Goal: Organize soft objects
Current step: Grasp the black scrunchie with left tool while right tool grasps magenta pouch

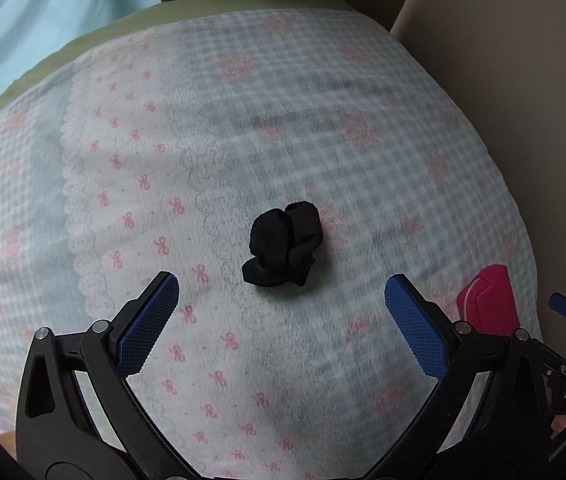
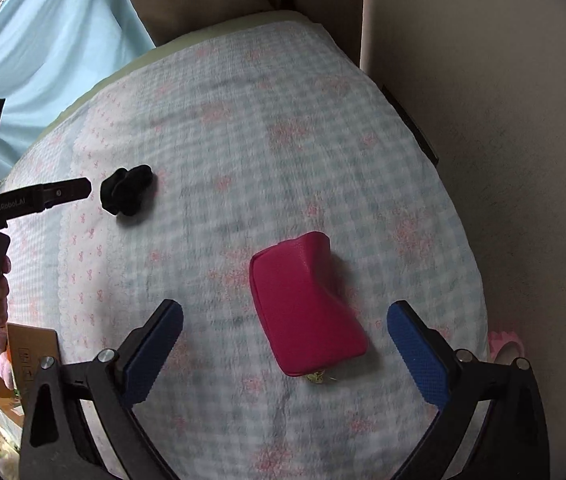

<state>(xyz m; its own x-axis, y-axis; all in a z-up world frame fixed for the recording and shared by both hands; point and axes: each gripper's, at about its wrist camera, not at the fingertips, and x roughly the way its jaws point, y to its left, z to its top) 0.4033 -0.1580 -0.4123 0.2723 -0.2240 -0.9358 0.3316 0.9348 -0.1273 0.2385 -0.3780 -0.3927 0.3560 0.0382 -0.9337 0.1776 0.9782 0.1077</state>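
A crumpled black sock (image 1: 283, 248) lies on a blue-and-white checked cloth with pink bows (image 1: 163, 160). My left gripper (image 1: 282, 312) is open and empty, just short of the sock. A pink zip pouch (image 2: 305, 304) lies on the same cloth; it also shows in the left wrist view (image 1: 489, 304). My right gripper (image 2: 285, 340) is open and empty, its blue fingers either side of the pouch's near end without touching it. The sock (image 2: 127, 190) and the left gripper's finger (image 2: 63, 194) show in the right wrist view.
The cloth covers a green mattress (image 1: 243, 4). A beige wall (image 2: 503, 120) runs along the right side and a light blue curtain (image 2: 55, 40) hangs at the far left. A cardboard box (image 2: 33, 350) stands below the bed's left edge.
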